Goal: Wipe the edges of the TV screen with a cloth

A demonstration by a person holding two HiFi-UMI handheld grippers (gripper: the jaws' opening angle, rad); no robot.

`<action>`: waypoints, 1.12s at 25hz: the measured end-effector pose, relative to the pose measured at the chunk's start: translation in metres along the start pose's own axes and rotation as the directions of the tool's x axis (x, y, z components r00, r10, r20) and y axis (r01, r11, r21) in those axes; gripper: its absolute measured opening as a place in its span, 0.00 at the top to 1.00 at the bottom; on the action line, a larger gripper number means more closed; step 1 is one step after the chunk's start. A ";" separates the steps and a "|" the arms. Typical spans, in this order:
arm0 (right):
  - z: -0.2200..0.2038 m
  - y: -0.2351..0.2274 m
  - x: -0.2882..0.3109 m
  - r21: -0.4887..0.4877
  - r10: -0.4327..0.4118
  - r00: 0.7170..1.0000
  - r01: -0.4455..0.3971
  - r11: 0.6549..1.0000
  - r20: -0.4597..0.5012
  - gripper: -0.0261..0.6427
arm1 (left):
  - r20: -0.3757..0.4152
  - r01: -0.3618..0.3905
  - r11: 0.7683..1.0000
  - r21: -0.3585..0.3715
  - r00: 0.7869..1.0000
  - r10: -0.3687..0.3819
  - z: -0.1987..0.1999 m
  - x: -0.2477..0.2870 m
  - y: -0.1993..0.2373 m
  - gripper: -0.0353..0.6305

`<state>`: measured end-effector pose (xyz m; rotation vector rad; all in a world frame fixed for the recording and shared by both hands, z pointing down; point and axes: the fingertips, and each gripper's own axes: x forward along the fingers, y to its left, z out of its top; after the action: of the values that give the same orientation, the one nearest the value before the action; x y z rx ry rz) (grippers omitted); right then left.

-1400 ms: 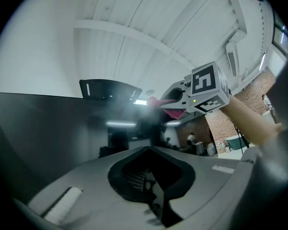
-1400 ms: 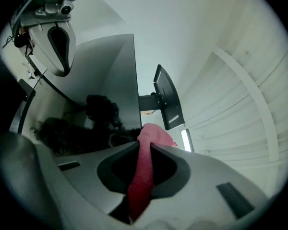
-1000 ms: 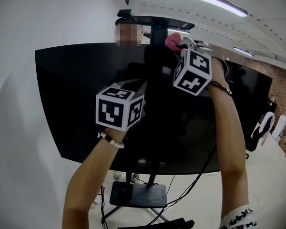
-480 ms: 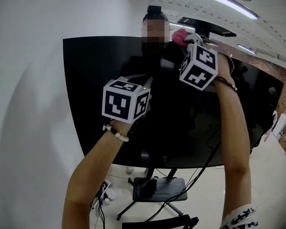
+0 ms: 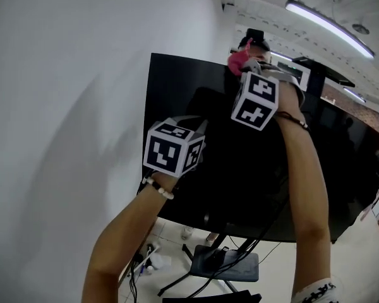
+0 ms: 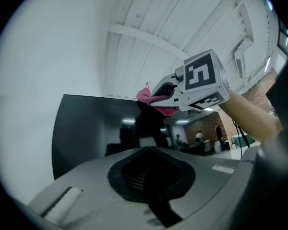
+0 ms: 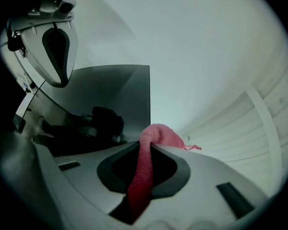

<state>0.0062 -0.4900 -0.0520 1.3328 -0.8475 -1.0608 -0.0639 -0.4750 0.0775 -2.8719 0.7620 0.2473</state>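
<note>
The right tool (image 7: 146, 150) is raised high at arm's length, its jaws clamped on a pink cloth (image 7: 156, 134). The cloth runs up through the dark hollow between the jaws and bunches into a rounded wad at the tips, with a few loose threads sticking out to one side. In the head view that wad sits at the top edge of the TV screen (image 5: 170, 90), some way in from the upper left corner (whether it presses on the edge or only meets it, the views do not settle). The tool's marker cube (image 5: 256, 101) faces the camera just below it.

The left tool (image 6: 150, 150) is held lower, in front of the left part of the dark screen and well apart from the cloth. Its jaws are closed together with nothing between them. Its own view looks up across the glossy panel towards the right tool and the pink wad at the top edge. A bead bracelet (image 5: 158, 187) circles the left wrist.

The screen is black and reflective, showing dim shapes of the room. It stands close beside a white wall (image 5: 63, 118) on a floor stand, whose base (image 5: 230, 265) shows below the lower edge with dark cables (image 5: 177, 279) trailing near it. A long ceiling light (image 5: 328, 28) glows above right.
</note>
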 end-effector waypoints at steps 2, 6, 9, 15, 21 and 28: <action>0.029 0.000 0.010 -0.017 0.007 1.000 -0.007 1.000 0.024 0.88 | -0.006 -0.039 0.999 -0.006 0.999 0.039 -0.005 -0.013 0.024 0.94; 0.073 0.000 0.027 -0.043 0.025 0.999 -0.023 0.999 0.039 0.88 | -0.027 -0.085 0.996 -0.015 0.996 0.085 -0.017 -0.035 0.056 0.94; 0.105 0.001 0.038 -0.060 0.042 0.998 -0.039 0.997 0.054 0.88 | -0.041 -0.116 0.993 -0.012 0.992 0.116 -0.026 -0.049 0.076 0.94; 0.172 0.004 0.057 -0.091 0.074 0.990 -0.063 0.994 0.118 0.88 | -0.053 -0.178 0.984 -0.013 0.983 0.177 -0.034 -0.074 0.118 0.94; 0.229 0.008 0.070 -0.121 0.085 0.983 -0.066 0.990 0.162 0.88 | -0.053 -0.205 0.979 -0.018 0.978 0.204 -0.041 -0.100 0.148 0.94; 0.304 0.019 0.060 0.400 0.132 0.904 -0.306 0.864 0.407 0.88 | -0.065 -0.247 0.967 -0.056 0.968 0.243 -0.061 -0.140 0.177 0.94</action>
<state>-0.2580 -0.6488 -0.0124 1.3886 -1.5768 -0.9720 -0.2656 -0.5726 0.1455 -2.8508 1.1425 0.2221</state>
